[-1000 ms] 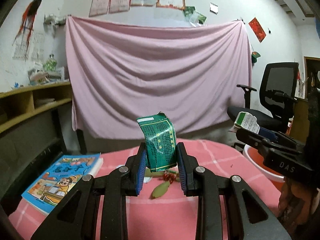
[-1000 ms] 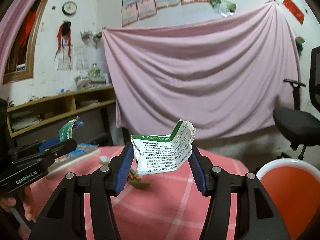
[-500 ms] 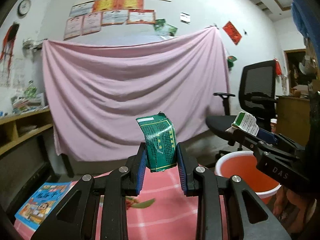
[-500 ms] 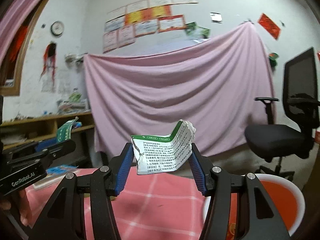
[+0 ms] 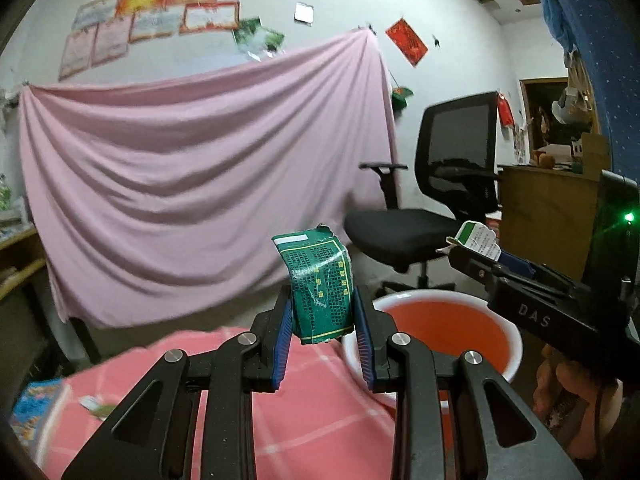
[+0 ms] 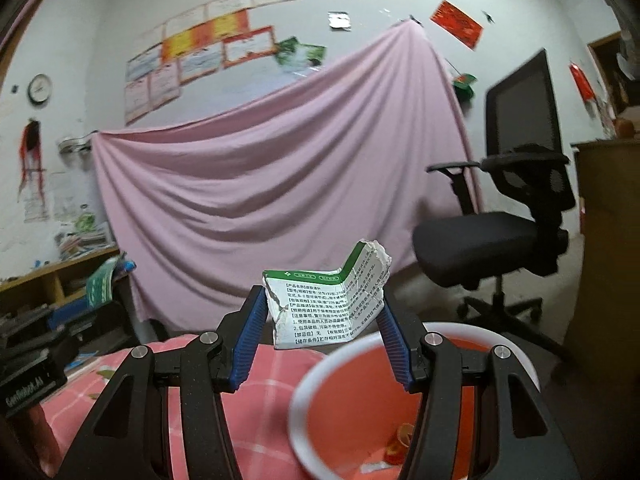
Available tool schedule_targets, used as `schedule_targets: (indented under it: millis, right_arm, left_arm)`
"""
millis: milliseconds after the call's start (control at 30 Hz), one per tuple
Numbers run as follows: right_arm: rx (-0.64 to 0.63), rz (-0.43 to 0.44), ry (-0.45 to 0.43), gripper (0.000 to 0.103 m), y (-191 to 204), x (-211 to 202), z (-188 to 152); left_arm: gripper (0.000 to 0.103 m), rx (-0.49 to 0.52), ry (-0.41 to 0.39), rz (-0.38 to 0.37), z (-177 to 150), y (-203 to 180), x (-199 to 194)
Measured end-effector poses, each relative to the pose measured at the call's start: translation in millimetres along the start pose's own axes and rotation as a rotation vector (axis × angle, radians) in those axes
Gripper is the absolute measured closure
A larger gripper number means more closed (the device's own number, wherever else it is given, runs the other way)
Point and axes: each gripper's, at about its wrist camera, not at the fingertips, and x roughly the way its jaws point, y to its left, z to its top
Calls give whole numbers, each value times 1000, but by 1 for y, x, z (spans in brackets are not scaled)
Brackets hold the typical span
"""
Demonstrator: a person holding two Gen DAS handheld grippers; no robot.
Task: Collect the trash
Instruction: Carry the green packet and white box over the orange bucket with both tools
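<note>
My left gripper (image 5: pixel 322 320) is shut on a crumpled green carton piece (image 5: pixel 320 284), held upright above the table's right end. My right gripper (image 6: pixel 326 324) is shut on a torn white carton piece with green trim and printed text (image 6: pixel 326 306). An orange bucket with a white rim (image 5: pixel 438 330) stands just past the table edge, below and right of the left gripper. In the right wrist view the bucket (image 6: pixel 360 400) lies directly under the right gripper, with small scraps (image 6: pixel 400 440) at its bottom. The right gripper (image 5: pixel 480 252) also shows at the right of the left wrist view.
A pink checked cloth covers the table (image 5: pixel 312 420). A children's book (image 5: pixel 32 412) and a small wrapper (image 5: pixel 96 406) lie at its left end. A black office chair (image 5: pixel 432 208) stands behind the bucket. Shelves (image 6: pixel 60 280) line the left wall.
Both grippers have swung right, each keeping its carton piece. The bucket has come into view beneath them, and the book and leaf scraps have slid off to the left.
</note>
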Motion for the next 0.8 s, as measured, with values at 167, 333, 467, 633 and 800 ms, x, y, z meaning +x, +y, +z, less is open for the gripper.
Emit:
schedule_targets:
  millis: [167, 333, 467, 633, 800]
  right_arm:
    - [59, -51, 68, 50, -21, 13, -5]
    - [78, -70, 102, 50, -29, 17, -7]
    - [94, -87, 134, 49, -34, 20, -9]
    - [124, -102, 160, 48, -46, 23, -11]
    - [141, -117, 181, 47, -56, 23, -12]
  left_arm:
    - [78, -35, 117, -52, 3, -17, 37]
    - [78, -58, 201, -104, 7, -31, 64]
    - [78, -78, 258, -131, 8, -38, 83]
    - [78, -107, 331, -165, 10, -46, 105]
    - [78, -115, 373, -186, 6, -49, 113]
